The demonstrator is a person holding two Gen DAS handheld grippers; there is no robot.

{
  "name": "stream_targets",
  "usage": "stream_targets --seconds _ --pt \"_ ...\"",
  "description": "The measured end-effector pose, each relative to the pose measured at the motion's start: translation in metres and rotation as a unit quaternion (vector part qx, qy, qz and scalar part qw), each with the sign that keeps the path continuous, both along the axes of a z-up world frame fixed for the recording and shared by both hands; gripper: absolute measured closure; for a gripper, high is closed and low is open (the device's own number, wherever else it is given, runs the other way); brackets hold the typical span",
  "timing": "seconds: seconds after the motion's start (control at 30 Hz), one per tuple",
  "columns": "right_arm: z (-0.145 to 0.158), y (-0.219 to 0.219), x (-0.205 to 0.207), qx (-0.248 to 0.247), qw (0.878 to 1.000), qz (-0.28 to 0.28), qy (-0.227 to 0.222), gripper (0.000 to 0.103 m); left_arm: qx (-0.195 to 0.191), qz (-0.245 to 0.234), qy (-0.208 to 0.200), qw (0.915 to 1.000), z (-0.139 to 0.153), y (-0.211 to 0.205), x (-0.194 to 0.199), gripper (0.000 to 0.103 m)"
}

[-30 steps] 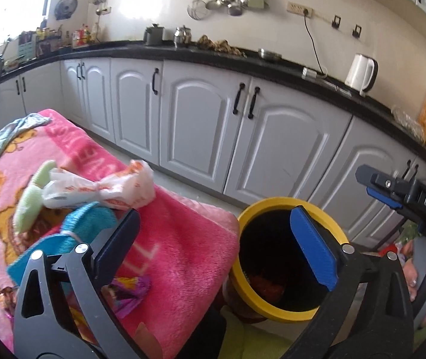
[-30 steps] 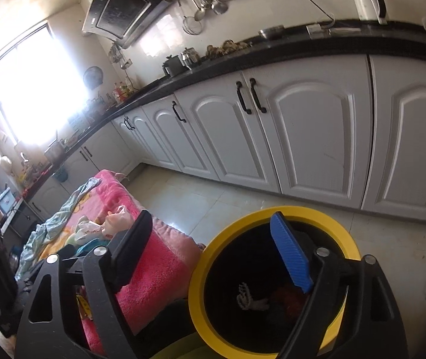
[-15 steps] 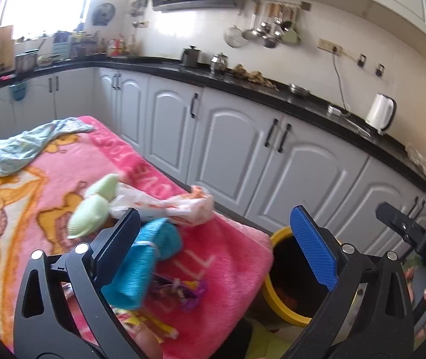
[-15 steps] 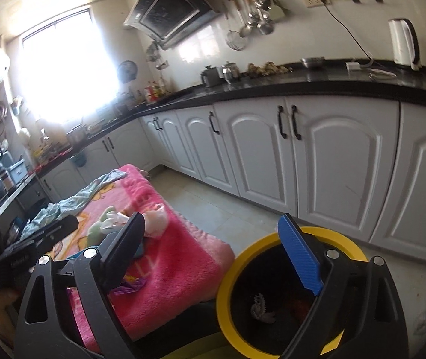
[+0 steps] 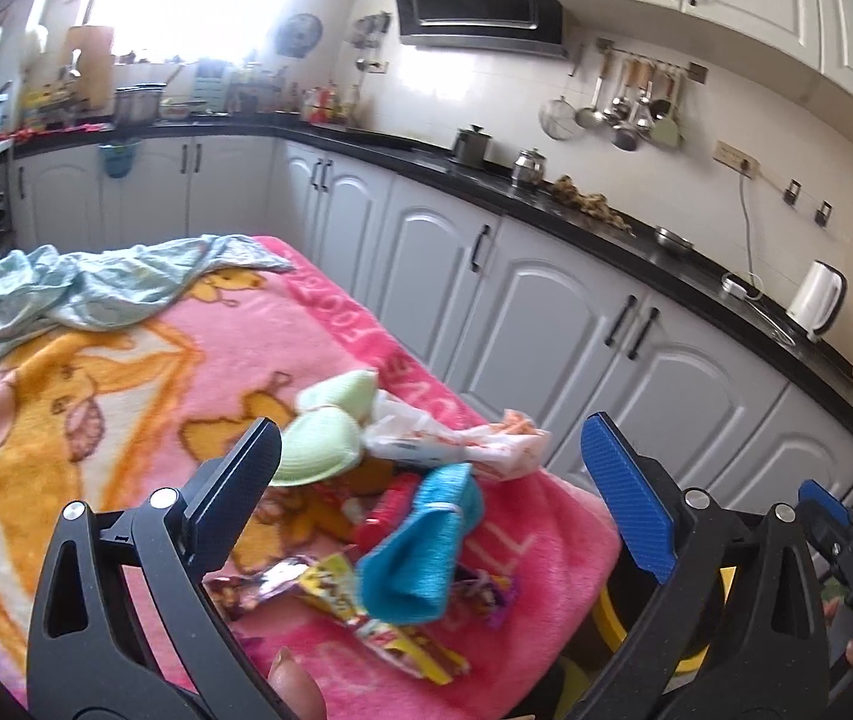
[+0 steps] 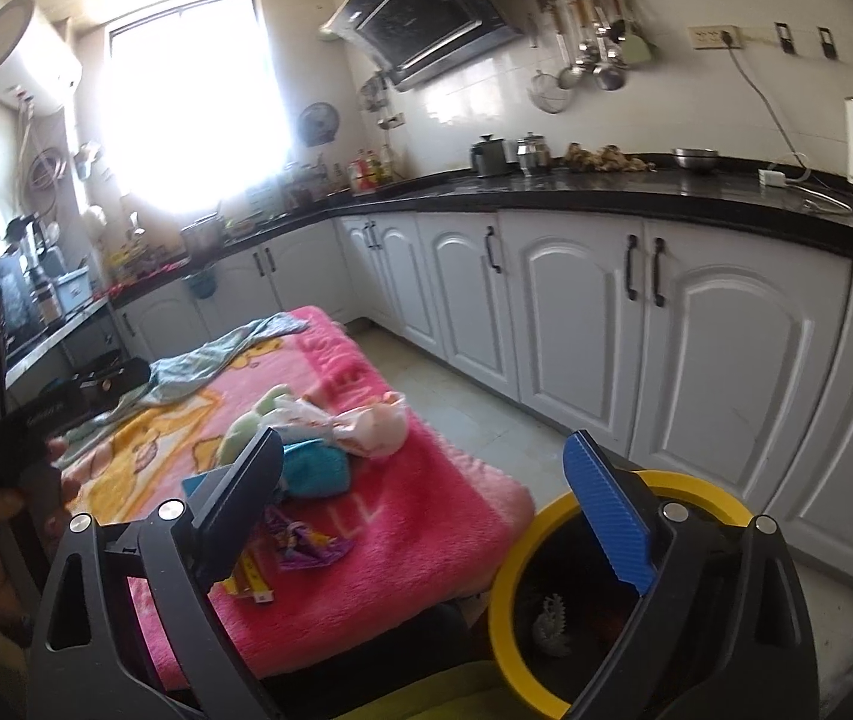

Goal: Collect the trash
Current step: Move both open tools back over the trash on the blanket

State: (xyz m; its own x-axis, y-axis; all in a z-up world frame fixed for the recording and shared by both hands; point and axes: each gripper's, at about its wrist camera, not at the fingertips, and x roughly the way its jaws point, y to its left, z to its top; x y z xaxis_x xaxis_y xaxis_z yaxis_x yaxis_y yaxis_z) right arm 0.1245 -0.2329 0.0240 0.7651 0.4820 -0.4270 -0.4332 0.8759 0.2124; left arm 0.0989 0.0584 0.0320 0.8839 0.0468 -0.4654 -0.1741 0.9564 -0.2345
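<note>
On the pink blanket (image 5: 282,360), trash sits in a loose pile near the front corner: white plastic bag (image 5: 456,444), green sponge-like piece (image 5: 321,447), teal rolled cloth (image 5: 426,546), colourful snack wrappers (image 5: 366,594). Left claw (image 5: 426,480) hangs above the pile, jaws wide, nothing between them. Right claw (image 6: 426,504) jaws opening, near full spread, also empty; it sits between blanket edge and yellow-rimmed bin (image 6: 684,486). Bin stands on the floor just beside the blanket corner, some white and reddish debris inside. Light-blue cloth (image 5: 96,288) lies crumpled at the blanket's far end.
</note>
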Motion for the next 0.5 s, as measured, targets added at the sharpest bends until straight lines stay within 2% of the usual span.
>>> stream_targets --seconds 0.5 --pt "-0.012 0.086 -0.027 -0.062 0.994 0.094 -0.003 0.01 -0.009 0.073 0.01 0.9972 -0.008 0.072 -0.042 0.011"
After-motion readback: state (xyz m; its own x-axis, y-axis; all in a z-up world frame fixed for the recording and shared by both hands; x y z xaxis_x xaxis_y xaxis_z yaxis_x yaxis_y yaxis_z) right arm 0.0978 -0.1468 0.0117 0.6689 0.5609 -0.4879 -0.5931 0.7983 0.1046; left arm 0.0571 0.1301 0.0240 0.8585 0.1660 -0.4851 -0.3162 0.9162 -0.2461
